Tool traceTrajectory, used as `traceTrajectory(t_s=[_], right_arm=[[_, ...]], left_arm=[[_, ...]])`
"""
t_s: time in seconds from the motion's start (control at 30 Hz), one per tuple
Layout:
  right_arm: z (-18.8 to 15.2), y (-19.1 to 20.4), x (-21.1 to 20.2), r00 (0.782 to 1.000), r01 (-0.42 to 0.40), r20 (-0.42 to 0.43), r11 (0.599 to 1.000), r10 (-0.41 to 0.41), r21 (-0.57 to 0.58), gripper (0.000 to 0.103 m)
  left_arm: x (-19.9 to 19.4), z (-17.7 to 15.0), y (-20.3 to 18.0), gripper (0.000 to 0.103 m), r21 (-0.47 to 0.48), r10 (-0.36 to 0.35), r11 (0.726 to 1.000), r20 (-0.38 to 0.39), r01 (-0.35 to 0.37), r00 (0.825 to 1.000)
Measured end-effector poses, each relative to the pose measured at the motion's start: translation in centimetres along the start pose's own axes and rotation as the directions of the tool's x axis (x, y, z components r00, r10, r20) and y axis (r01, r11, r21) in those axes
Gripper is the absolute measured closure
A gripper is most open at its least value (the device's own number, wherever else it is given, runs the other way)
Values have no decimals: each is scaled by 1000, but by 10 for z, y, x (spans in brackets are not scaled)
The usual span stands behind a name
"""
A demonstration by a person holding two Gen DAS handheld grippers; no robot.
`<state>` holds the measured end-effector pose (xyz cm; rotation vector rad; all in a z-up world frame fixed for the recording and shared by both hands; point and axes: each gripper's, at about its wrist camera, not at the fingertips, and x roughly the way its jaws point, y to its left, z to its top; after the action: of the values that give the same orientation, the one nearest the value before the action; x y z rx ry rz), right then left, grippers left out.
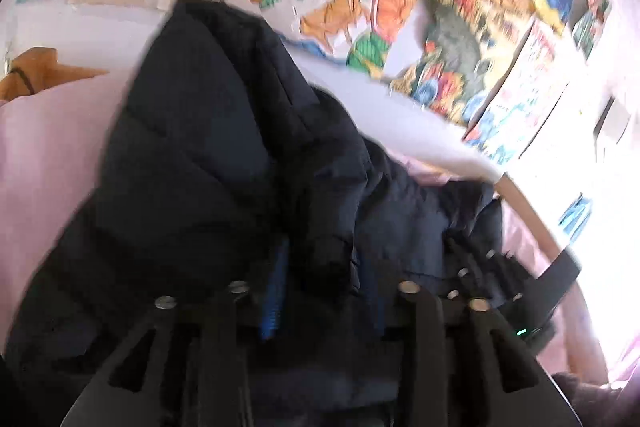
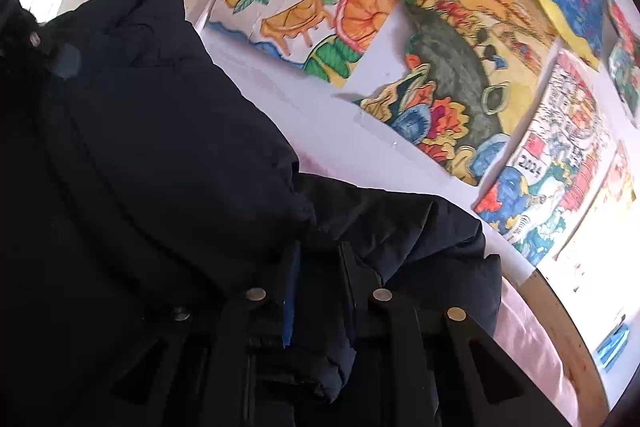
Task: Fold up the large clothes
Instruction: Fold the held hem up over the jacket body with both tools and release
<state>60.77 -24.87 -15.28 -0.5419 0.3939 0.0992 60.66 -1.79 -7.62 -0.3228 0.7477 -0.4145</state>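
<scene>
At the far left of your left wrist view, a crumpled orange-tan cloth (image 1: 28, 75) sits at the edge of the pale pink bed sheet (image 1: 52, 163). Moving right, the dark navy quilted puffer jacket (image 1: 208, 155) is heaped on that sheet, its bulk rising toward the white wall. Your left gripper (image 1: 320, 275) is pushed into the near edge of the jacket, with a fold of padded fabric lying between the two black fingers and a blue pad (image 1: 274, 299) showing on the left one. The fingers stand somewhat apart, but motion blur keeps you from seeing whether the pads press on the cloth, so you cannot tell if it is clamped. Further right, your right gripper (image 1: 480, 267) reaches into the jacket's right side, just beside the light wooden bed rail (image 1: 532, 211). Colourful children's drawings (image 1: 360, 7) cover the wall behind.

In your right wrist view the same jacket (image 2: 140, 155) fills the left half, piled high. Your right gripper (image 2: 320, 267) has its jaws drawn close on a thick fold of the jacket's hem, which bulges out between and below the fingers. To the right of it lies the pink sheet (image 2: 528, 339), then the wooden rail (image 2: 560, 311), with the drawings (image 2: 440, 75) on the wall above.
</scene>
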Motion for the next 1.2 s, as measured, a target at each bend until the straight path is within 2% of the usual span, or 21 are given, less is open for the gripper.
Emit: traceTrajectory(t_s=[0.07,0.13,0.23,0.27,0.4,0.43,0.5,0.53,0.6,0.67,0.73,0.8,0.87,0.93,1.0,1.03,1.07,1.1,1.13,1.2], right_arm=[[-5,11,-5,998,58,28,997,-57,-46,84],[-7,18,-8,995,89,42,993,-86,-78,84],[-7,18,-7,995,92,45,992,-88,-82,84],[-8,19,-8,995,88,47,993,-84,-78,84],[-9,26,-9,991,128,60,987,-123,-95,84],[-11,30,-10,987,150,67,983,-143,-105,84],[-13,37,-12,981,183,84,975,-173,-128,84],[-14,40,-12,979,195,89,971,-184,-137,84],[-16,44,-12,974,216,101,965,-203,-151,84],[-17,48,-13,969,234,117,959,-217,-159,84],[-18,54,-12,961,265,135,947,-243,-183,84],[-19,58,-12,954,286,150,936,-258,-206,84],[-16,50,-9,962,254,150,947,-227,-195,87],[-13,34,-6,968,225,156,959,-199,-172,83],[-13,17,1,957,251,181,958,-225,-136,66],[-15,9,8,955,254,188,961,-231,-111,53],[-16,3,13,967,206,172,974,-189,-90,50],[-16,-5,21,981,153,132,986,-143,-64,52],[-17,-6,23,984,143,119,988,-135,-59,52],[-17,-7,17,988,112,117,992,-104,-63,52]], left_arm=[[-21,10,-5,64,12,-31,999,68,30,997],[-29,23,-21,59,63,-24,998,121,16,992],[-14,41,-43,46,82,16,996,134,-27,991],[-5,44,-45,45,79,31,996,124,-42,992],[49,61,-39,45,104,109,988,63,-115,992],[56,65,-32,45,104,144,983,63,-150,988],[60,73,-8,45,37,193,980,104,-198,976],[59,74,3,45,-1,201,979,108,-202,974],[64,74,40,46,-135,152,981,93,-139,984],[70,71,56,48,-179,133,977,70,-119,989],[75,69,55,50,-137,176,977,63,-166,982],[82,66,47,53,-71,255,965,59,-251,965],[86,59,50,56,-63,289,957,78,-284,954],[86,53,57,57,-101,275,959,92,-266,957],[85,48,63,57,-104,260,963,102,-250,960],[89,47,61,57,-75,270,962,96,-264,958],[90,46,58,57,-48,278,960,95,-274,956],[89,46,55,57,-36,278,961,103,-275,955],[82,44,50,57,-20,280,960,131,-280,951],[60,40,36,57,3,310,949,194,-317,931]])
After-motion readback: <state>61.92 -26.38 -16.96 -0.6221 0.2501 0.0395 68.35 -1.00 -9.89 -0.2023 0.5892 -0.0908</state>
